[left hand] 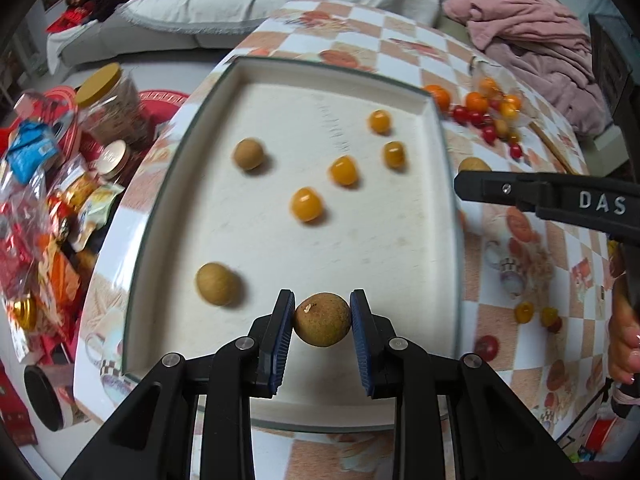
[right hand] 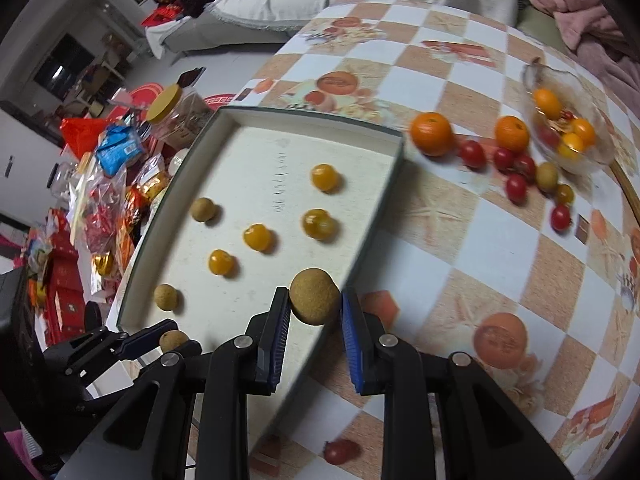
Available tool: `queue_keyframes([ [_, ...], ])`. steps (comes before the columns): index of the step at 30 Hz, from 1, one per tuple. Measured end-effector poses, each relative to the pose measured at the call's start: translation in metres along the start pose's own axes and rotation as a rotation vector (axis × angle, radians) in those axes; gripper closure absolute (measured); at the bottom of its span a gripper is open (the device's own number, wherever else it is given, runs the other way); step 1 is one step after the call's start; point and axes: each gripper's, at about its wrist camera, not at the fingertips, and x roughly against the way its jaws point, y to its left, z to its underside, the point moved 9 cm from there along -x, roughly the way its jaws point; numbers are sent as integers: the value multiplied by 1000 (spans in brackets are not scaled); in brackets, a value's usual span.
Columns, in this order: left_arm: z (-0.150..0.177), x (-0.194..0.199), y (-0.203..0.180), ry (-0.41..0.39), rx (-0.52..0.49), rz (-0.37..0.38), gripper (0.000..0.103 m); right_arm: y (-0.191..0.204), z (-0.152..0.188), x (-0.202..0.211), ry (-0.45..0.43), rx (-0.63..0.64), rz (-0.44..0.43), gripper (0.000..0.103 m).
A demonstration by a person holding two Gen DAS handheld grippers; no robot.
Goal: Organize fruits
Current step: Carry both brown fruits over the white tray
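Sofa (left hand: pixel 224 4), pink blanket (left hand: pixel 528 36), snack packets (left hand: pixel 48 208)

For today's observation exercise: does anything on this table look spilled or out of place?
Yes. Cherry tomatoes and oranges lie loose on the tablecloth beside the glass bowl, as if spilled. One tomato sits alone near the tray.
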Motion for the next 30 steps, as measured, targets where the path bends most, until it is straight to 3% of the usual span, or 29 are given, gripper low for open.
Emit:
queue_keyframes([
  [10, 8, -16, 23, 23, 28, -32, 73, 24, 4, -39, 81, 68, 13, 75],
  [23, 14, -24, 22, 42, -29, -85, 72, 27, 8, -60, 114, 101, 49, 74],
  [26, 15, -24, 20, 43, -45, -94, 72, 30, 7, -61, 115, 104, 45, 69],
  [27, 15, -24, 19, 43, -49, -94, 70, 31, 7, -61, 115, 105, 40, 65],
  [28, 15, -24, 19, 44, -53, -91, 52, 32, 6, -61, 113, 108, 41, 58],
  [30, 15, -22, 20, 29, -55, -114, 31, 34, 5, -59, 109, 112, 33, 48],
])
